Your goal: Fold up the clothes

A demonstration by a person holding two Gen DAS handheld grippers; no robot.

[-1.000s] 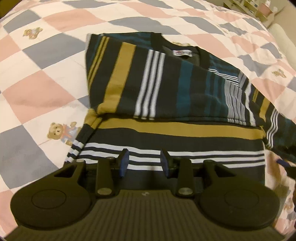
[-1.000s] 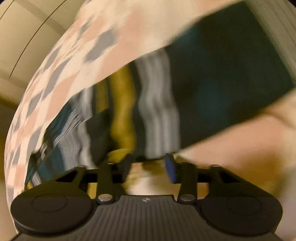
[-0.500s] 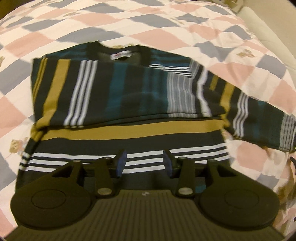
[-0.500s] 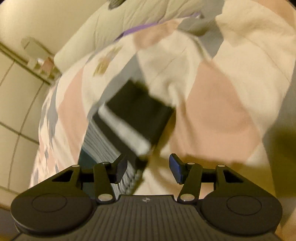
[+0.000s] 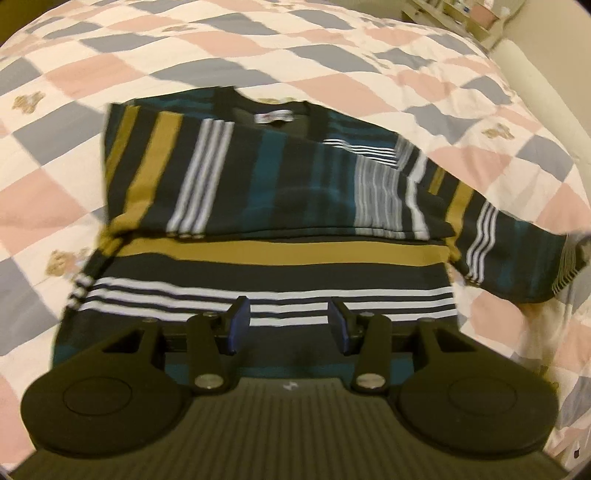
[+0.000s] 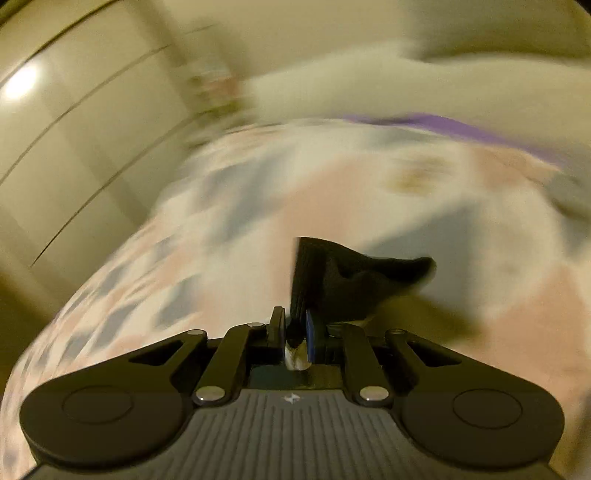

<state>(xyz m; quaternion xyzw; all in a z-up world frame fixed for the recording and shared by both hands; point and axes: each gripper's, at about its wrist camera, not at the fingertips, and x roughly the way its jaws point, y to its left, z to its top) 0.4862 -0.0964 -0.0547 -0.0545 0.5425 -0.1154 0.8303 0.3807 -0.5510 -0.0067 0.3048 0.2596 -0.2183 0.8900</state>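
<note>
A striped sweater (image 5: 280, 192) in black, teal, mustard and white lies on the checked bed quilt (image 5: 258, 40). One sleeve is folded across its chest; the other sleeve (image 5: 517, 254) sticks out to the right. My left gripper (image 5: 290, 323) is open and empty, hovering above the sweater's lower hem. My right gripper (image 6: 295, 325) is shut on the dark ribbed sleeve cuff (image 6: 347, 277), which stands up between its fingers above the quilt (image 6: 221, 240). The right wrist view is heavily blurred.
The quilt with pink, grey and white squares and bear prints covers the whole bed. A shelf with small items (image 5: 461, 14) stands beyond the far right corner. A pale wall with panel lines (image 6: 74, 129) and a purple strip (image 6: 443, 123) show behind the bed.
My right gripper has closed on the sleeve cuff; it was open half a second ago. The left wrist view has shifted over the sweater, the left gripper staying open.
</note>
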